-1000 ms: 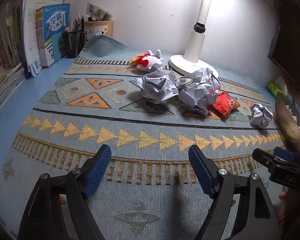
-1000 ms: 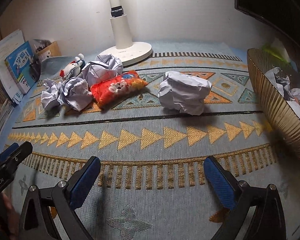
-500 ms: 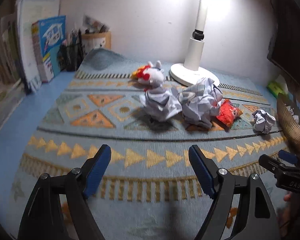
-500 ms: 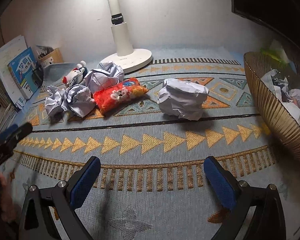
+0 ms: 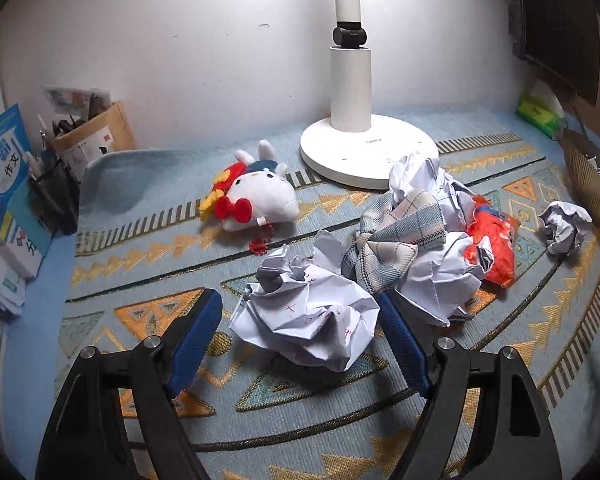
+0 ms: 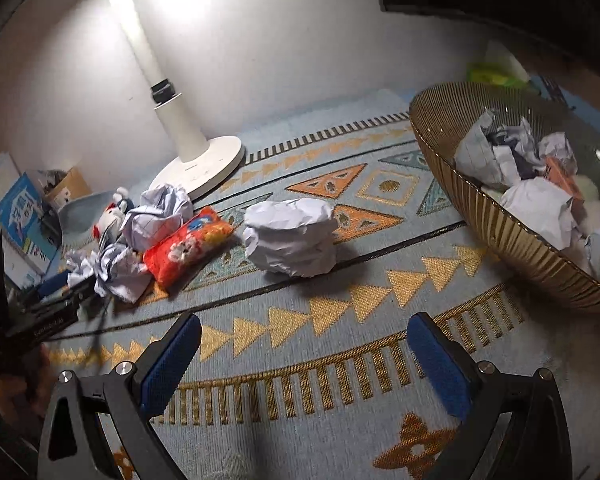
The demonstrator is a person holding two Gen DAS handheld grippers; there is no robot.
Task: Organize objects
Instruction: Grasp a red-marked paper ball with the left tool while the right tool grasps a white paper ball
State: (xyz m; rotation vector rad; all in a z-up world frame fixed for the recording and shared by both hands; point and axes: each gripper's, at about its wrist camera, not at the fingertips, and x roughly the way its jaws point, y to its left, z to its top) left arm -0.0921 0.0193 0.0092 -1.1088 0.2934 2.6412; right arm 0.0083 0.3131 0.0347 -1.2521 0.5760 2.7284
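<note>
The left gripper has advanced, its open jaws now flanking a crumpled paper ball, unpinched; plaid cloth lies just behind. The right gripper hangs open, empty.

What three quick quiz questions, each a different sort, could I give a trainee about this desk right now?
1. True or false: the left gripper is shut on the crumpled paper ball.
2. Which lies nearest the lamp base? A) plush toy B) blue book C) gold basket
3. Fill in: the red snack packet lies on the ____.

Key: 1 false, its jaws stand open around the ball; 2 A; 3 patterned cloth.
</note>
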